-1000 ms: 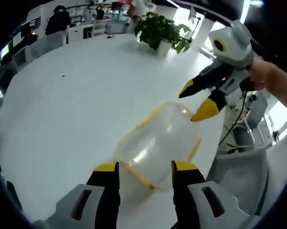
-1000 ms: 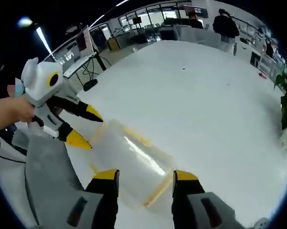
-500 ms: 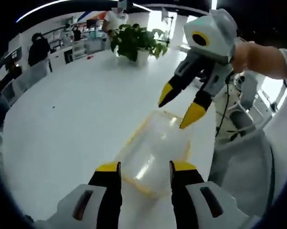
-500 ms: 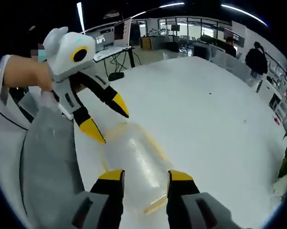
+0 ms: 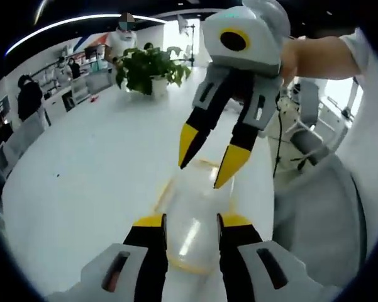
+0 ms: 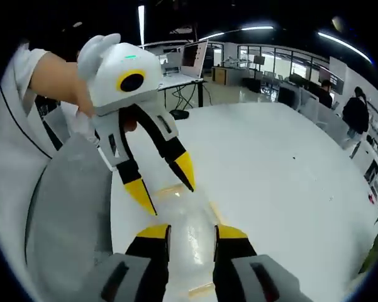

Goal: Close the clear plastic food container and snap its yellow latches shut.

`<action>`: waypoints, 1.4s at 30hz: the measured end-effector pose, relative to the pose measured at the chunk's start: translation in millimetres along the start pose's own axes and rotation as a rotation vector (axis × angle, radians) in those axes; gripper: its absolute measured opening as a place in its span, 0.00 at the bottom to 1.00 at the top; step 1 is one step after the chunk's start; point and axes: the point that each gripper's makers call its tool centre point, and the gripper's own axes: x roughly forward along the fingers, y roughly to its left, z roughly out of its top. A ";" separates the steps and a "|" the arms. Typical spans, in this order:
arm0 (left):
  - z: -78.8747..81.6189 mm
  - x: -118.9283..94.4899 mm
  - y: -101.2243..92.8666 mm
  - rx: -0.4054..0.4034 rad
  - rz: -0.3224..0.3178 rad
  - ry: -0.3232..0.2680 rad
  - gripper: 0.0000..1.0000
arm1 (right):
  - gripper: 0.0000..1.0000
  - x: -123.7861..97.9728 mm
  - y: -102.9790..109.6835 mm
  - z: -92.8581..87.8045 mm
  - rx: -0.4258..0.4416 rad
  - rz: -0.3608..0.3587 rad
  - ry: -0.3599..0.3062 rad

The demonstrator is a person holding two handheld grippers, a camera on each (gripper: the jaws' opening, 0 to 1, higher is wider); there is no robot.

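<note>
The clear plastic container point(image 5: 192, 217) with yellow rim and latches lies on the white table point(image 5: 82, 163). One of its ends sits between my left gripper point(image 5: 192, 221) jaws, which press on its sides. The right gripper point(image 5: 209, 156) reaches in from above, its yellow tips straddling the container's far end. In the right gripper view the container point(image 6: 190, 226) fills the gap of my right gripper point(image 6: 192, 233), and the left gripper point(image 6: 163, 181) faces it, tips at the opposite end. The latches' state is hidden by the jaws.
A potted plant point(image 5: 150, 66) stands at the table's far side. A person's grey-clad lap point(image 6: 69, 207) and sleeve are close by the table edge. Desks, monitors and people fill the background point(image 6: 270, 66). The white table point(image 6: 283, 170) stretches wide beyond the container.
Both grippers have moved in from the container's two ends until it sits between each pair of jaws. Both jaw gaps have narrowed onto it.
</note>
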 end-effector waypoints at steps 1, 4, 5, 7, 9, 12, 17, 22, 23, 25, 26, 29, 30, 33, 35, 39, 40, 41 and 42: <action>0.5 0.3 -0.7 0.005 -0.007 -0.001 0.25 | 0.23 0.5 -0.1 -0.1 -0.003 0.002 0.001; 2.7 2.9 -3.7 0.020 -0.021 -0.006 0.20 | 0.20 3.3 3.5 0.8 -0.024 0.023 0.000; 2.4 4.0 -3.9 0.020 -0.021 -0.005 0.19 | 0.17 4.4 3.0 -0.3 -0.036 0.022 0.010; 0.8 7.2 -5.3 0.031 -0.032 0.002 0.16 | 0.13 5.7 0.6 -1.9 -0.051 0.014 0.024; -0.4 10.0 -7.9 0.044 -0.041 0.002 0.13 | 0.09 7.3 -2.6 -2.3 -0.056 0.013 0.028; -1.7 13.9 -11.4 0.066 -0.051 0.009 0.10 | 0.05 10.8 -3.9 -4.9 -0.059 0.025 0.041; -1.8 20.6 -15.2 0.082 -0.071 0.016 0.06 | 0.01 16.6 -6.3 -7.3 -0.073 0.032 0.055; 1.5 26.5 -19.4 0.094 -0.094 0.010 0.00 | 0.00 20.5 -7.3 -9.7 -0.086 0.050 0.063; -0.1 27.8 -20.9 0.113 -0.096 0.021 0.00 | 0.00 21.6 -9.2 -10.5 -0.087 0.047 0.065; -3.2 31.2 -24.4 0.128 -0.109 0.034 0.00 | 0.00 24.4 -12.4 -12.1 -0.086 0.045 0.069; -4.4 33.3 -26.1 0.123 -0.119 0.035 0.00 | 0.00 25.9 -12.3 -12.8 -0.080 0.052 0.070; -4.2 36.1 -26.4 0.125 -0.115 0.036 0.00 | 0.00 28.6 -12.0 -12.1 -0.093 0.056 0.073; -4.2 36.7 -27.3 0.124 -0.119 0.035 0.00 | 0.00 29.3 -11.9 -11.5 -0.095 0.058 0.072; -7.9 40.2 -29.4 0.145 -0.122 0.052 0.00 | 0.00 33.8 -13.3 -12.5 -0.099 0.066 0.083; -9.7 41.5 -31.4 0.148 -0.127 0.057 0.00 | 0.00 35.7 -16.1 -13.4 -0.091 0.067 0.088; -12.1 43.4 -37.1 0.153 -0.131 0.061 0.00 | 0.00 38.7 -21.0 -14.0 -0.083 0.060 0.099; -13.5 43.9 -38.2 0.164 -0.129 0.068 0.00 | 0.00 39.6 -21.9 -13.8 -0.082 0.060 0.099; -15.5 44.3 -40.2 0.173 -0.128 0.076 0.01 | 0.00 40.7 -23.3 -14.2 -0.082 0.055 0.104; -16.1 44.4 -42.2 0.173 -0.132 0.078 0.01 | 0.00 41.6 -26.9 -15.3 -0.090 0.038 0.115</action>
